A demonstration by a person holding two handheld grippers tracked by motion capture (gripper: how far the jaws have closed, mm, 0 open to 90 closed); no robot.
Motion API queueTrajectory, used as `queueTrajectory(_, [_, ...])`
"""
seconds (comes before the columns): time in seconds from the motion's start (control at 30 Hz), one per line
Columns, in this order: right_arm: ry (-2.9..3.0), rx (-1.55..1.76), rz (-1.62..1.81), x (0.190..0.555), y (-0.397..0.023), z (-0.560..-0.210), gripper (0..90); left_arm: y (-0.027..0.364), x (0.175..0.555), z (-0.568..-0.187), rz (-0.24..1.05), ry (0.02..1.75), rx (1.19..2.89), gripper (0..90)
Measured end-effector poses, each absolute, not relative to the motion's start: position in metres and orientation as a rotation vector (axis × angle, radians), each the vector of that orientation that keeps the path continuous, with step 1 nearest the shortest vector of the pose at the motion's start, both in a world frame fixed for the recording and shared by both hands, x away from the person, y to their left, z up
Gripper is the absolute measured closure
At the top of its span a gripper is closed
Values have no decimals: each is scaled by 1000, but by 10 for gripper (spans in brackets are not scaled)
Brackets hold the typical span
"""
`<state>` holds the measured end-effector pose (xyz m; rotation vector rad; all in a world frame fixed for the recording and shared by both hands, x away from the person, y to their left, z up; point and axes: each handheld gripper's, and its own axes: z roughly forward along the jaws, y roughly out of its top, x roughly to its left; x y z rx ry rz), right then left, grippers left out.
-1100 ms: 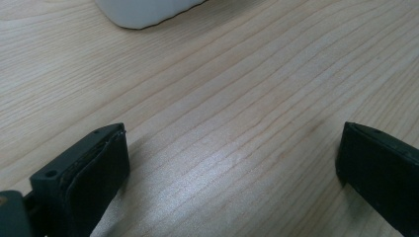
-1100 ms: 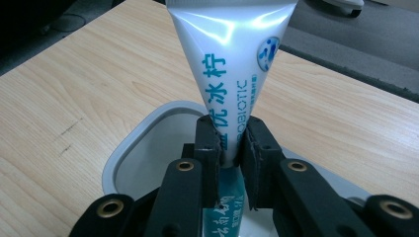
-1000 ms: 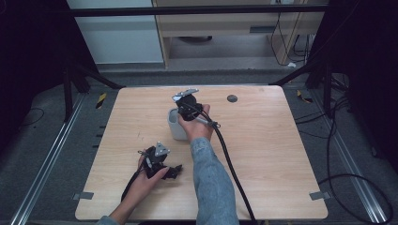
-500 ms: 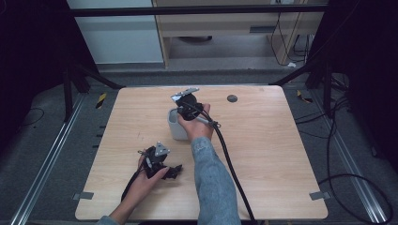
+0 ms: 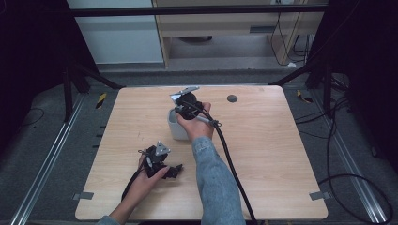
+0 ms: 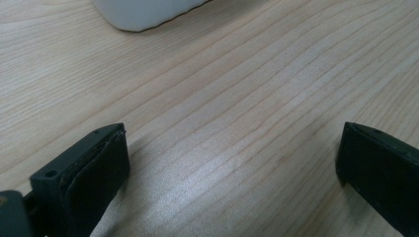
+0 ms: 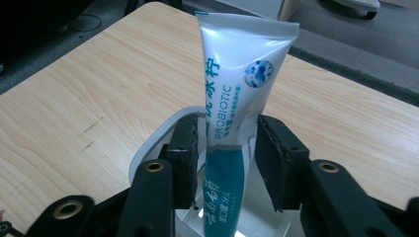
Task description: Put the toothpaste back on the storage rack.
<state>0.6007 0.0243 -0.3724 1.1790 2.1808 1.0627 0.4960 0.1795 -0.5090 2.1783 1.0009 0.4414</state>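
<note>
A white and teal toothpaste tube stands upright in a white cup on the wooden table. My right gripper is over the cup with the tube between its jaws. The jaws have just been opening, and a thin gap shows between each pad and the tube. From above, the right gripper sits over the cup near the table's middle. My left gripper rests low on the table near the front left, and its jaws stand wide open with bare wood between them.
The cup's base lies just ahead of the left gripper. A small dark round disc sits on the table at the back right. The right gripper's black cable trails across the table to the front edge.
</note>
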Motion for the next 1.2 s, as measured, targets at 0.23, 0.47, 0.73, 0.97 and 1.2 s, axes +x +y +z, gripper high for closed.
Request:
queueTrajectory(0.23, [2173,1161,1113,598,10,-360,494,179,496,-509,441,1002,2179,0])
queueTrajectory(0.47, [2164,1130,1134,587,-12,-346,362,178,497,-509,443,1011,2175,0])
queueTrajectory(0.73, [2212,1038,1100,579,-37,-336,220,174,495,-509,455,1032,2167,0])
queueTrajectory(0.97, [2267,1004,1037,575,-65,-336,100,173,496,-509,453,1033,2164,0])
queueTrajectory(1.2, [2207,1035,1061,574,-104,-339,96,171,499,-509,456,1031,2165,0])
